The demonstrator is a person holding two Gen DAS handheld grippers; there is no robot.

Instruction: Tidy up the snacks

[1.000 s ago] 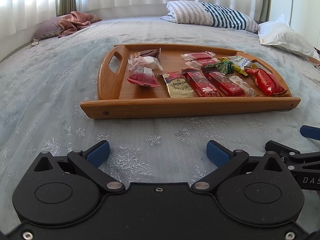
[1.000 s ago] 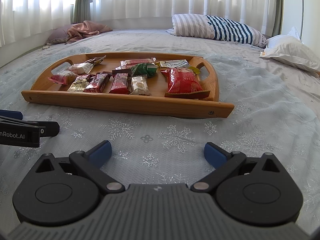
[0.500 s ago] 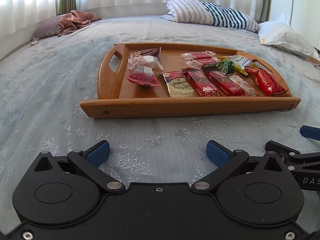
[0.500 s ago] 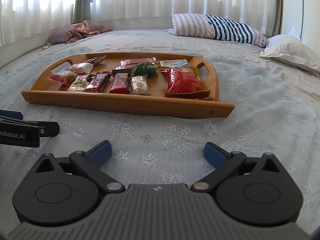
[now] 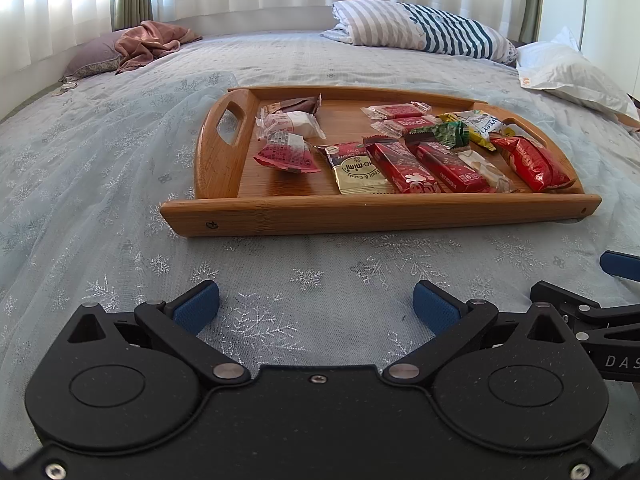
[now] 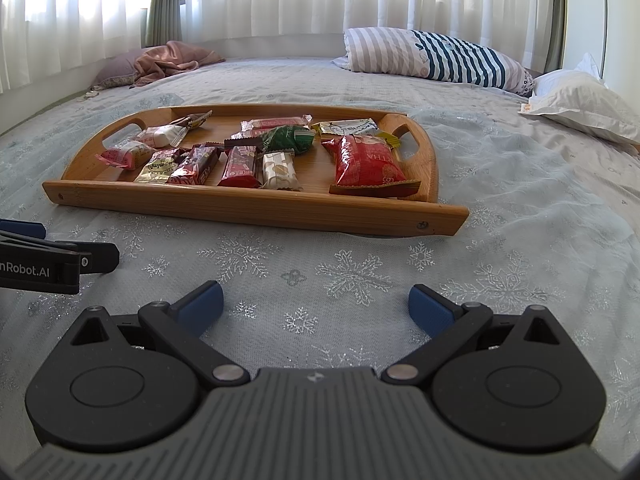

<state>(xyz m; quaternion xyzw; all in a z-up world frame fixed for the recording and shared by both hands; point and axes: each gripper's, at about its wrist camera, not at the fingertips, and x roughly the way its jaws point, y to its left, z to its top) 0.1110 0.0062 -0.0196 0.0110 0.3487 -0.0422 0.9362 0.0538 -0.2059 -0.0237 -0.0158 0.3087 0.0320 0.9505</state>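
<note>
Hovering low over the bedspread (image 5: 100, 200), side by side and level, aimed forward at the wooden tray (image 5: 376, 216): left gripper (image 5: 316, 304) and right gripper (image 6: 314, 304), both well short of the tray's near rail. Spread wide in each case, blue pads (image 5: 198, 304) far apart, nothing between them but bare snowflake-patterned cloth. Seen also from the opposite cameras: tip of the right gripper at the right edge of the left wrist view, tip of the left gripper at the left edge of the right wrist view.

Lay flat on the bed ahead, that tray, long axis running left to right across both views, cut-out handles at the two short ends. Held a loose spread of wrapped snacks: a large red packet (image 6: 366, 160) at the right end, long axis pointing from front to back; two red bars (image 5: 404, 168) side by side near the middle, likewise pointing away and slightly skewed; a cream-and-gold candy sachet (image 5: 358, 170) just left of them; a green wrapper (image 6: 290, 138) behind; pale and pink pouches (image 5: 288, 124) toward the left handle (some overlapping, print mostly too small to read).

Compared with a second earlier: no visible change in either gripper's opening or in any snack's place.
</note>
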